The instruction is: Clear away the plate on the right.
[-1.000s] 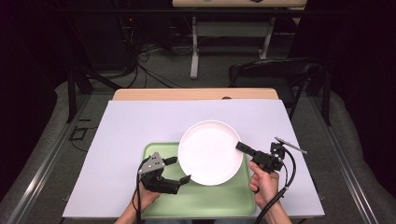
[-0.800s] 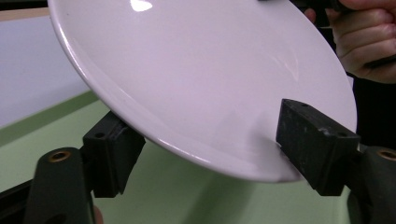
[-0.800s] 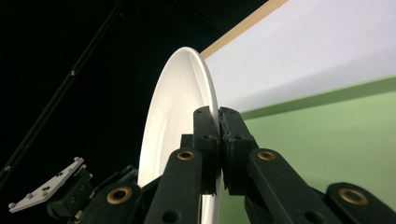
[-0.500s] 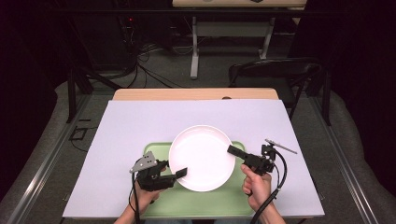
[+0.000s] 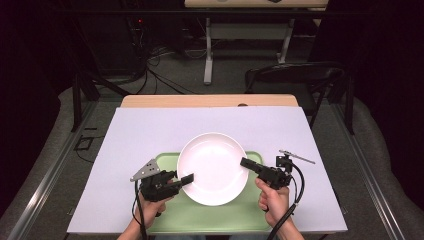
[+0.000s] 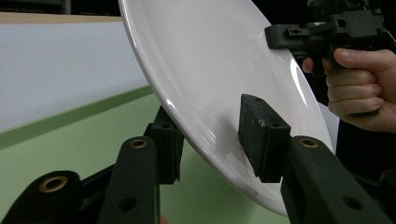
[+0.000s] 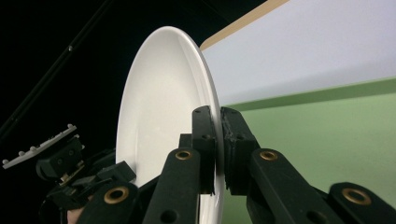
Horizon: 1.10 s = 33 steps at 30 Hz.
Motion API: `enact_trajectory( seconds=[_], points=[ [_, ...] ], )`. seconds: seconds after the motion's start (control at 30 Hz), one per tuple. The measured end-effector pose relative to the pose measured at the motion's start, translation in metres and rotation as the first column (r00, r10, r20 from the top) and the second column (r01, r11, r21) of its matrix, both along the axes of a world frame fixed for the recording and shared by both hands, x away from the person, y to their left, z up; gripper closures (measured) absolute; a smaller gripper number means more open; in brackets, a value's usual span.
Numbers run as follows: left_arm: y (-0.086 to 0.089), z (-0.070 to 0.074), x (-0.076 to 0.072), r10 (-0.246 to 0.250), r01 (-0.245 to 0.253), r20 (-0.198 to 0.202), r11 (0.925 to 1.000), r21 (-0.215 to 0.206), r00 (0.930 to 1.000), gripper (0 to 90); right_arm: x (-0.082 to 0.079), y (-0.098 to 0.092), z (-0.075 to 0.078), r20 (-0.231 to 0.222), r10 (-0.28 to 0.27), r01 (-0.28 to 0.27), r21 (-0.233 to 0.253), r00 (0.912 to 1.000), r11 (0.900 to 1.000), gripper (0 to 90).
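A white plate [image 5: 212,167] hangs tilted just above a green tray [image 5: 215,217], carried between both grippers. My left gripper [image 5: 187,178] is shut on the plate's left rim. In the left gripper view one jaw sits under the plate [image 6: 219,70] and the other pad [image 6: 261,135] presses on its upper face. My right gripper [image 5: 245,163] is shut on the right rim. In the right gripper view the jaws pinch the plate's [image 7: 154,107] edge, with the tray [image 7: 327,135] below. A hand holds each gripper.
The tray lies at the near edge of a table covered by a pale sheet [image 5: 150,130], with a wooden strip [image 5: 210,101] along the far edge. A dark chair [image 5: 295,75] and cables on the floor lie beyond the table.
Both grippers have carried the plate a little to the left and toward the person, keeping their hold on it over the tray.
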<state>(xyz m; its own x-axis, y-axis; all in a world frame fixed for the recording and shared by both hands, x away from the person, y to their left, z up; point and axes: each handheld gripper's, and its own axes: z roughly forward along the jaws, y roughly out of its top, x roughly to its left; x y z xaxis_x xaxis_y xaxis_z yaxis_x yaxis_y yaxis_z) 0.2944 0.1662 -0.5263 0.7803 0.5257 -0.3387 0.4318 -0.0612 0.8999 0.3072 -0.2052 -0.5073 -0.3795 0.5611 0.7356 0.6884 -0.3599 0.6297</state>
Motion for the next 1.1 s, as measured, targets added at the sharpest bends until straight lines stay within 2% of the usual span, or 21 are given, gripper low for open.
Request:
enact_trajectory(
  seconds=[0.43, 0.63, 0.83, 1.0, 1.1],
  points=[
    [0.008, 0.005, -0.004, -0.016, 0.016, -0.015, 0.9999, 0.004, 0.9998, 66.2, -0.008, 0.004, 0.003, 0.027, 0.034, -0.033, -0.046, 0.9991, 0.998, 83.9],
    [0.012, 0.006, -0.005, -0.011, 0.011, -0.027, 0.9999, 0.001, 0.9996, 68.1, -0.014, 0.011, 0.008, 0.050, 0.052, -0.047, -0.103, 0.9974, 0.994, 83.0],
    [0.014, 0.006, -0.005, -0.019, 0.019, -0.045, 0.9998, 0.009, 0.9988, 69.2, -0.014, 0.013, 0.006, 0.044, 0.063, -0.058, -0.118, 0.9970, 0.991, 82.6],
    [0.015, 0.005, -0.004, -0.023, 0.024, -0.064, 0.9995, 0.019, 0.9977, 69.2, -0.014, 0.013, 0.003, 0.012, 0.073, -0.071, -0.115, 0.9973, 0.991, 82.7],
    [0.016, 0.004, -0.004, -0.021, 0.023, -0.070, 0.9995, 0.023, 0.9973, 69.1, -0.014, 0.014, 0.002, 0.011, 0.081, -0.079, -0.124, 0.9967, 0.989, 82.6]
  ],
)
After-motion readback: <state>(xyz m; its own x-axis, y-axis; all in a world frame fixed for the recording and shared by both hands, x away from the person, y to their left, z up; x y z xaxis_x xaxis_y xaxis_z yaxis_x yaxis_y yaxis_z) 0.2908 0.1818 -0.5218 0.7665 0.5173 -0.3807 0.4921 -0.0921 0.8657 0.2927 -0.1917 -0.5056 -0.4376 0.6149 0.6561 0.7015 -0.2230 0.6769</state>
